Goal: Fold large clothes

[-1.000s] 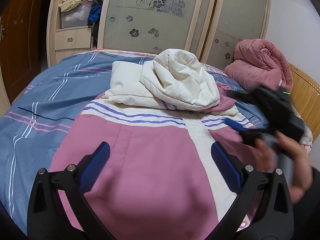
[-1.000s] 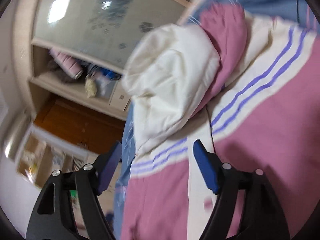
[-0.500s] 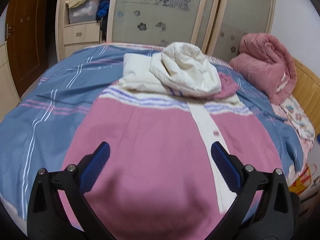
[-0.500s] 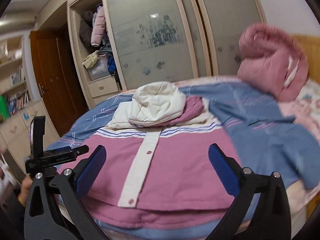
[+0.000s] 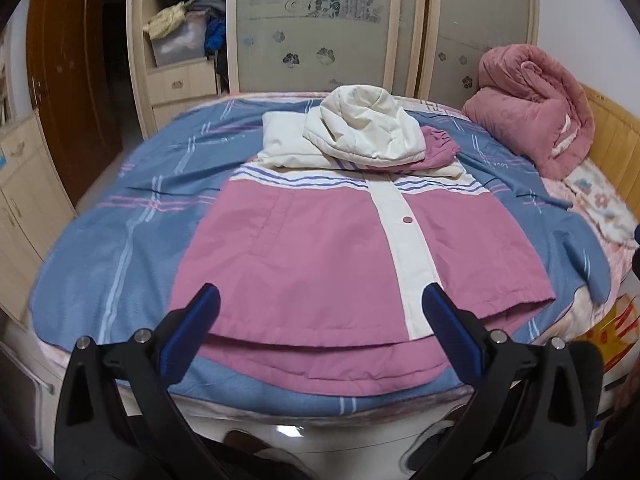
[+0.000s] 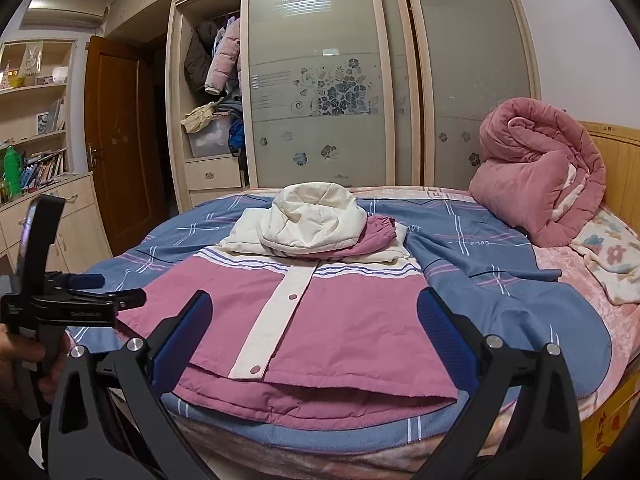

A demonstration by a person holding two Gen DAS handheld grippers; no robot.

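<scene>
Left wrist view: the left gripper (image 5: 320,320) hangs spread wide, gripping nothing, above the near hem of the jacket (image 5: 340,248), which lies flat on the bed (image 5: 120,232), its hood (image 5: 368,128) folded over the far end. Right wrist view: the right gripper (image 6: 314,324) is parted too, empty, near the jacket (image 6: 340,320); a quilt (image 6: 536,176) sits far right.

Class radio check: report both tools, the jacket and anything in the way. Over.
Left tool open, empty, short of the hem. Right tool open, empty. Jacket flat on bed, sleeves tucked in, hood folded down. Nothing on it; quilt well off right. Over.
</scene>
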